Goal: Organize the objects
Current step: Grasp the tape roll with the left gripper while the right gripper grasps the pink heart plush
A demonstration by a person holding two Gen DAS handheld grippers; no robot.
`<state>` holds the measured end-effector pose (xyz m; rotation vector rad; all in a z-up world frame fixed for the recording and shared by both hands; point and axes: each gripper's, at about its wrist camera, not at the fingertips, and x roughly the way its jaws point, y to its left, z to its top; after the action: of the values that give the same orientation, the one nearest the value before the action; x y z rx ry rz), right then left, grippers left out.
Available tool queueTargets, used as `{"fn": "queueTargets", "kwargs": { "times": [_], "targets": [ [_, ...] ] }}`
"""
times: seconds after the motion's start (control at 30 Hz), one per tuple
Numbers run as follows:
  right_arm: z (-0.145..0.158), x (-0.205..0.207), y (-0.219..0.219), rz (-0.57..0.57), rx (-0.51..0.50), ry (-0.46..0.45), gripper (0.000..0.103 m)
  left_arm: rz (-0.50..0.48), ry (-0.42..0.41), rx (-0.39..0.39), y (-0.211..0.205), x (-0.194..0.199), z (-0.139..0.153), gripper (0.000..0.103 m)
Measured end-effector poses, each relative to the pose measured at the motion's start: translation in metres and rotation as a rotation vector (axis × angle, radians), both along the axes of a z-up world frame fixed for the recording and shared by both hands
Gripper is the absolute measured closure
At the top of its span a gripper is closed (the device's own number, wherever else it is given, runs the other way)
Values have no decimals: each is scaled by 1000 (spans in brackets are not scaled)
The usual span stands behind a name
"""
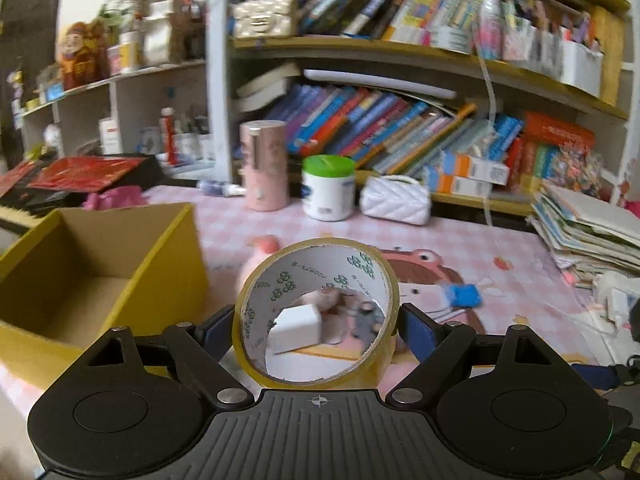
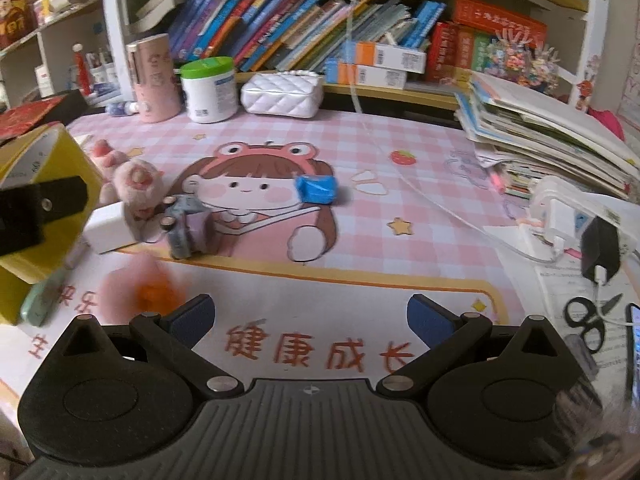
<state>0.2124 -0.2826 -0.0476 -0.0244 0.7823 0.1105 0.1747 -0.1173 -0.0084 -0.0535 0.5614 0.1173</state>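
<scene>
Left gripper (image 1: pixel 316 322) clamps a tape roll (image 1: pixel 316 312) upright between its pads, beside the cardboard box (image 1: pixel 96 264); right gripper (image 2: pixel 310 318) hangs wide open, empty.

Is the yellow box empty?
Looks empty: the yellow box shows only bare cardboard floor, though its near corner is hidden.

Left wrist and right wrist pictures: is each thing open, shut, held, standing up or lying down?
Left tongs: shut on tape roll.
Tape roll: held, lifted off the table.
Right tongs: open, nothing between them.
Cardboard box: open on top.
White jar: upright, green lid on.
Pink canister: upright, lid on.
Scissors: lying flat.
</scene>
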Motion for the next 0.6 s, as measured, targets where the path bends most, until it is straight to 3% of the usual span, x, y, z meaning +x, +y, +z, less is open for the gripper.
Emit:
{"fn": "queueTargets", "kwargs": {
  "times": [0.4, 0.6],
  "targets": [
    [-17, 5, 69, 311, 16, 88, 2, 199, 46, 4, 46, -50, 3, 17],
    [-28, 9, 93, 397, -52, 52, 7, 263, 61, 10, 58, -70, 1, 17]
  ]
}}
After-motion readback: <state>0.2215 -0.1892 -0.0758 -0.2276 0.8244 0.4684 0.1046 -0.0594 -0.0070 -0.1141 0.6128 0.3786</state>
